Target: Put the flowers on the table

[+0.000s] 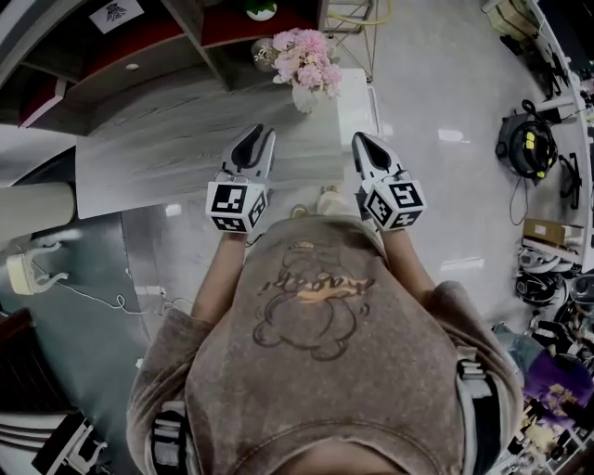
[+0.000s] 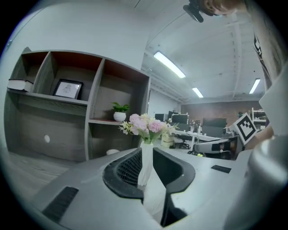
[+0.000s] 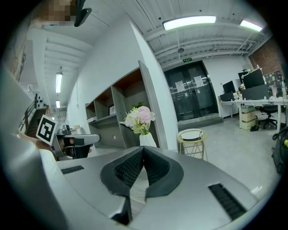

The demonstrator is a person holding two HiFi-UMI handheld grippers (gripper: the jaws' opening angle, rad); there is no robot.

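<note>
From my head camera, the flowers [image 1: 304,65], pink and pale, stood in a white vase [image 1: 305,96] at the far right corner of the grey wood-grain tabletop [image 1: 158,153], close to the shelf unit [image 1: 186,28] behind it. I held both tools over the near edge of the tabletop, well short of the vase. My left hand-held gripper [image 1: 260,137] was released, its jaws only narrowly apart with nothing between them. My right hand-held gripper [image 1: 362,144] was clenched and empty.

Through the left gripper view, the left hand-held gripper [image 2: 146,150] showed a slim gap between its dark ribbed pads. The vase appeared through that gap, standing upright farther off on the tabletop and not touched by either pad. The blooms rose above the jaw tips. Behind them the shelf unit held a small potted plant [image 2: 119,112], a framed picture [image 2: 67,88] and a book [image 2: 18,84]. The marker cube [image 2: 245,127] of my other tool showed at the right edge.

Through the right gripper view, the right hand-held gripper [image 3: 143,149] had its jaw tips meeting, and it gripped nothing. The flowers stood beyond the tips and a little to the left, apart from them. A round stool with a gold frame [image 3: 192,137] sat on the floor to the right, with glass doors [image 3: 193,92] farther back.
</note>
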